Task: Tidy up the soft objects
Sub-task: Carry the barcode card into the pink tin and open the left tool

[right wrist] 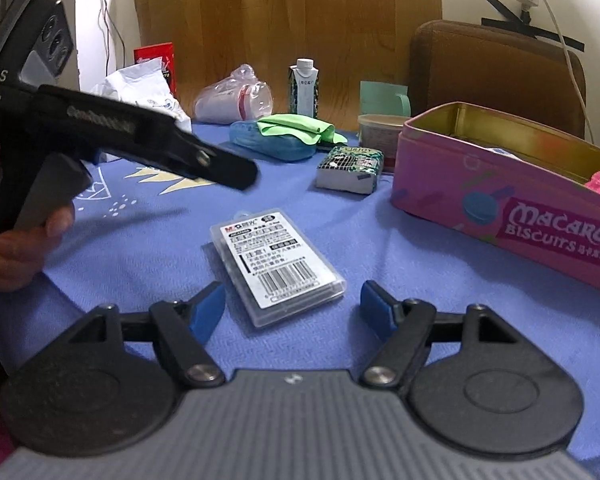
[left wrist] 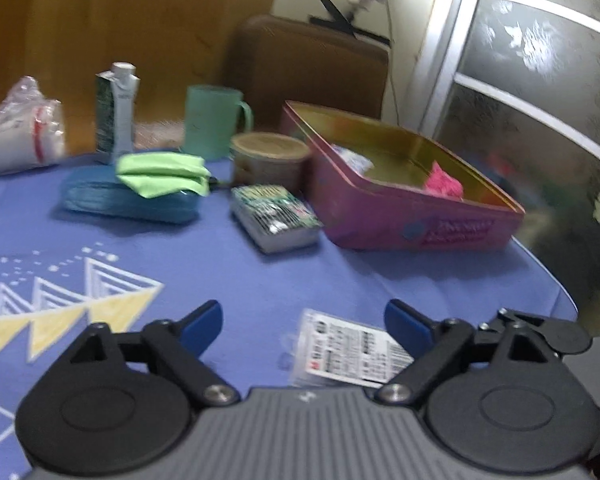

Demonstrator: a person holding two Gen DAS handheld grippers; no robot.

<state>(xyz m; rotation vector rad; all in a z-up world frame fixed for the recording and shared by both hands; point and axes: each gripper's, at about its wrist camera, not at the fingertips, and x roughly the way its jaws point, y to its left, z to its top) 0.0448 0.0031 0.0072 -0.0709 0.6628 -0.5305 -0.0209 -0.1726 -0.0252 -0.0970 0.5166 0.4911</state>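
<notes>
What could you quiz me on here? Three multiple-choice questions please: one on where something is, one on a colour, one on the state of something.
1. Where does the green cloth lie?
A. in the tin
B. on the blue pouch
C. under the cup

2. What colour is the outside of the tin?
A. pink
B. black
C. white

3. How is the right gripper?
A. shut on the clear case
B. shut on nothing
C. open, holding nothing

Answers:
1 B, the cloth is draped over the pouch beside the carton.
2 A, its walls are pink with gold inside.
3 C, its blue pads stand apart, and the clear case lies on the table beyond them.
</notes>
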